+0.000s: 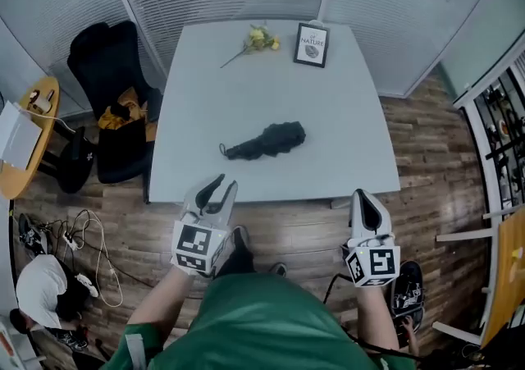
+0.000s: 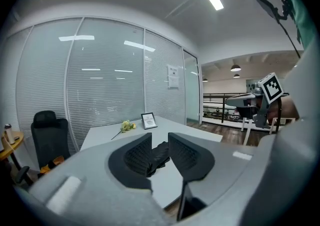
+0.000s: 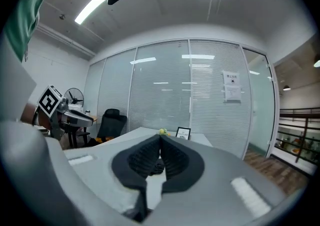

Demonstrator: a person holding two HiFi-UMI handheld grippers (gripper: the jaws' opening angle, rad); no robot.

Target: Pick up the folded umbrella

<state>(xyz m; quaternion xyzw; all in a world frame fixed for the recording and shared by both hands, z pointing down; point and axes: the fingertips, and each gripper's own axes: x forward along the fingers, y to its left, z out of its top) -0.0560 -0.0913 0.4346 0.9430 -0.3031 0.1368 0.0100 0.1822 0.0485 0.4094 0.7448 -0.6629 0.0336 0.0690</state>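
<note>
Task status: pick-up not yet begun. The folded umbrella (image 1: 267, 141) lies flat near the middle of the white table (image 1: 246, 89), untouched. Both grippers sit at the table's near edge, well apart from the umbrella. Left gripper (image 1: 217, 188): jaws parted, nothing between the pads; the umbrella is sighted beyond the gap. Right gripper (image 1: 367, 200): jaws closed tip to tip, empty. Remaining steps: advance to the umbrella, close on it, lift it clear

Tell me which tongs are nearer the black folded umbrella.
Left. Left tongs sit just short of the black folded umbrella; right tongs are farther off, toward its right.
</note>
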